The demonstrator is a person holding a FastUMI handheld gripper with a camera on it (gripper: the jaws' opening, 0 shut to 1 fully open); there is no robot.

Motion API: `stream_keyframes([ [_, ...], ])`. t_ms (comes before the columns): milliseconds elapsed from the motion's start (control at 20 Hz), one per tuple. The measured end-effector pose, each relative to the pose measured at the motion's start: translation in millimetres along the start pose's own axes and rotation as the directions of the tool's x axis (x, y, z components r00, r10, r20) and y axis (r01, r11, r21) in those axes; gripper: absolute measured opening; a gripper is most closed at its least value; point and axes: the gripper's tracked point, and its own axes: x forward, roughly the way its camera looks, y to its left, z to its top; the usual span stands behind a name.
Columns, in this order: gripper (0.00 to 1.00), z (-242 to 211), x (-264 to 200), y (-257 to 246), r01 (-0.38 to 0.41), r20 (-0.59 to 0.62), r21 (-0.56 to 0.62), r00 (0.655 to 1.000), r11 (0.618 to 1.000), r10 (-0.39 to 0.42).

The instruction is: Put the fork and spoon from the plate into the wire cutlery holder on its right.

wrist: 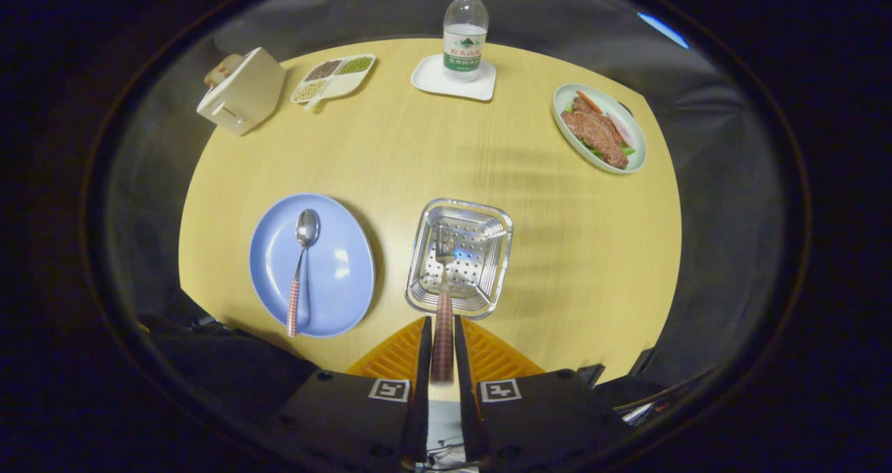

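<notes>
Gripper (442, 334) clamped on fork (444, 299) handle, tines over wire holder (460, 257).
Spoon (301, 271) on blue plate (341, 278), left of holder.

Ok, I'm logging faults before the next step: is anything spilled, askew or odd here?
Nothing stands out. The gripper fingers are shut on the fork, its head over the wire cutlery holder. The spoon lies on the blue plate.

Gripper-mounted fisheye, high above the table (557, 264), looking steeply down.
</notes>
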Motion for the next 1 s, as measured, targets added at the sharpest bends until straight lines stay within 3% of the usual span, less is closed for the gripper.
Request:
stream_keyframes([
  [50, 0.31, 4.9, -5.1, -1.6, -0.001, 0.034, 0.015, 0.999, 1.0, 0.001],
  [350, 1.0, 40.8, -39.8, -10.0, -0.036, 0.305, 0.135, 0.952, 0.99, -0.007],
  [500, 1.0, 53.3, -62.9, -2.6, -0.075, 0.448, 0.181, 0.894, 0.981, -0.015],
  [700, 0.99, 59.7, -90.5, 15.8, -0.088, 0.636, 0.239, 0.767, 0.967, -0.087],
  [850, 0.99, 49.3, -100.0, 42.1, -0.136, 0.725, 0.28, 0.679, 0.95, -0.116],
  [1000, 0.99, 28.1, -95.4, 56.2, -0.131, 0.762, 0.324, 0.624, 0.937, -0.176],
])
